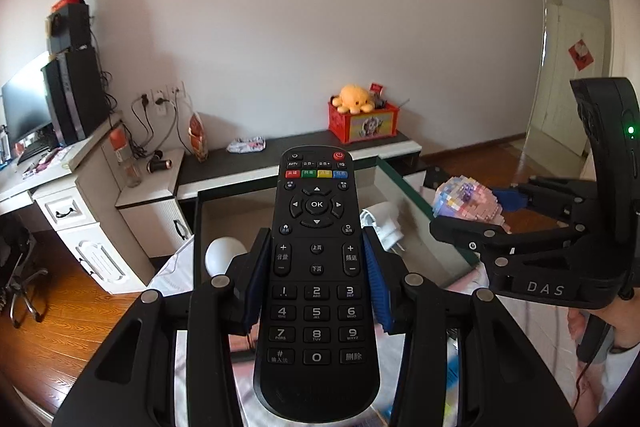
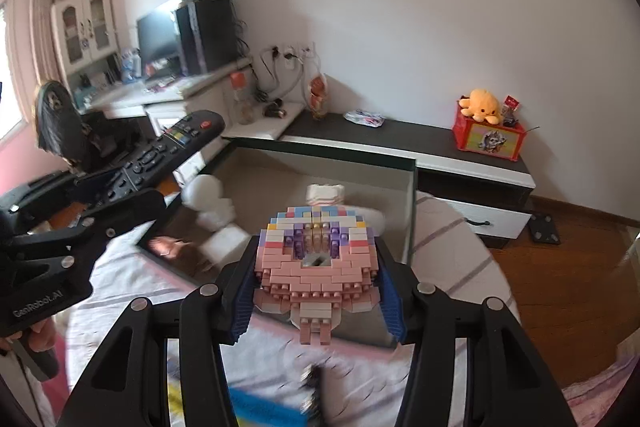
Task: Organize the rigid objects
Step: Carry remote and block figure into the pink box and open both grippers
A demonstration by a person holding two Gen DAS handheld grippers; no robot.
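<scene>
Inside open box (image 2: 410, 211), white items (image 2: 208, 195) lie.

The remote control (image 1: 316, 291) is black plastic, its face slightly glossy, with matt rubbery buttons. The brick figure (image 2: 316, 263) is studded hard plastic in pastel pink. Each claw (image 1: 316, 267) is matt black plastic with ridged blue pads (image 1: 378, 291). The floor (image 1: 48, 315) is polished wood. The bed (image 2: 452, 259) wears soft cloth.
</scene>
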